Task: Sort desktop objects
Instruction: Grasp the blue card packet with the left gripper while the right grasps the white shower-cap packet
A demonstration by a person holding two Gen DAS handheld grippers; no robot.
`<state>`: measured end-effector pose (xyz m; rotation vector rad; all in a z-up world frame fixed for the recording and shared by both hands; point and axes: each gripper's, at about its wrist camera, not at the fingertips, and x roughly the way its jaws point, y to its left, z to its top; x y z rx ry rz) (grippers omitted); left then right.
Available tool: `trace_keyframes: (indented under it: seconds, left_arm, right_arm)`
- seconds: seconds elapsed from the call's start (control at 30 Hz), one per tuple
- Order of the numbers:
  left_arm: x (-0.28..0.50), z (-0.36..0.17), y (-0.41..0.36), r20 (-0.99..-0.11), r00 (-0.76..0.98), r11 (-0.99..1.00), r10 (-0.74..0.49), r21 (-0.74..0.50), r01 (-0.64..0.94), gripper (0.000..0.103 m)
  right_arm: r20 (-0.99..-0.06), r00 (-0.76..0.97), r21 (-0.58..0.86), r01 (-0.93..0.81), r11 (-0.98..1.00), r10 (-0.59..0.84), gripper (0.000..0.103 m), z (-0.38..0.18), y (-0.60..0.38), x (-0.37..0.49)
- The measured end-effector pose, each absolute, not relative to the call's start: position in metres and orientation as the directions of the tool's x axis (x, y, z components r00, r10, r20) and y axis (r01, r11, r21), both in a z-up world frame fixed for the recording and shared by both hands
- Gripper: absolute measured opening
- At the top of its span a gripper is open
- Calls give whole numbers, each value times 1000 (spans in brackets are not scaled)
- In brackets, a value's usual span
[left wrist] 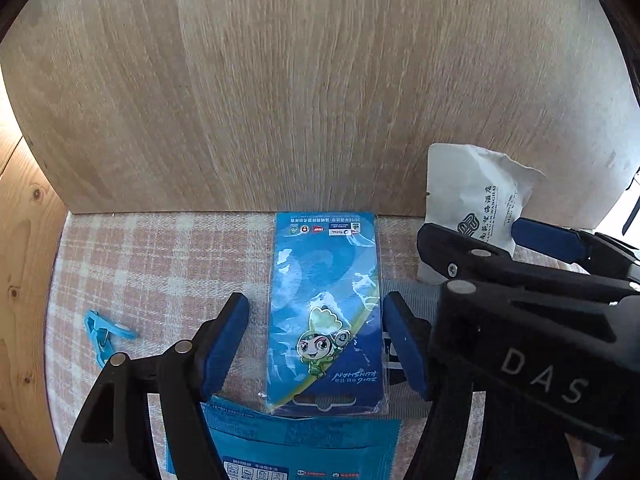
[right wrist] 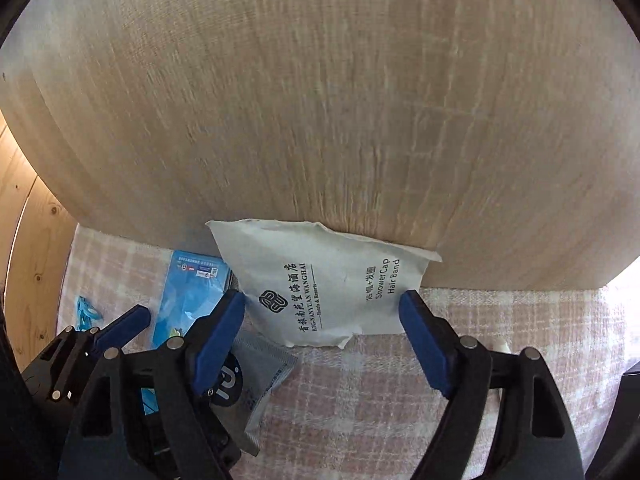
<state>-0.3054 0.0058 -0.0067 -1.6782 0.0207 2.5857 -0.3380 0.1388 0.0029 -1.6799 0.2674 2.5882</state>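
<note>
A blue mascot card pack (left wrist: pixel 326 312) lies flat on the checked cloth (left wrist: pixel 160 264), between the open fingers of my left gripper (left wrist: pixel 316 340), which do not touch it. A white shower-cap packet (right wrist: pixel 320 280) leans against the wooden board (right wrist: pixel 320 100). My right gripper (right wrist: pixel 322 332) is open with its fingers either side of the packet's lower part. The packet (left wrist: pixel 472 200) and my right gripper (left wrist: pixel 472 240) also show in the left wrist view. The card pack shows at left in the right wrist view (right wrist: pixel 188 296).
A blue plastic clip (left wrist: pixel 106 334) lies left on the cloth. A blue sachet (left wrist: pixel 300 444) lies under the card pack's near end. A grey sachet (right wrist: pixel 260 384) lies by my right gripper's left finger. A pine wall (left wrist: pixel 24 280) closes the left side.
</note>
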Motion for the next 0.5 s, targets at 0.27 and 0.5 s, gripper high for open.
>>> trace_keyframes:
  seconds: [0.27,0.5]
  left_arm:
    - [-279,-8,9,-908,-417,-999,42,-29,-39,53]
    - [-263,-8,-1,-911,-407,-998,65,-67,-9,53]
  right_arm:
    - [-913,-391,184,-146,-972,-114,54,-1,152,-336]
    - [-906,-387,243,-141,-960,-172,34,4,170,-329]
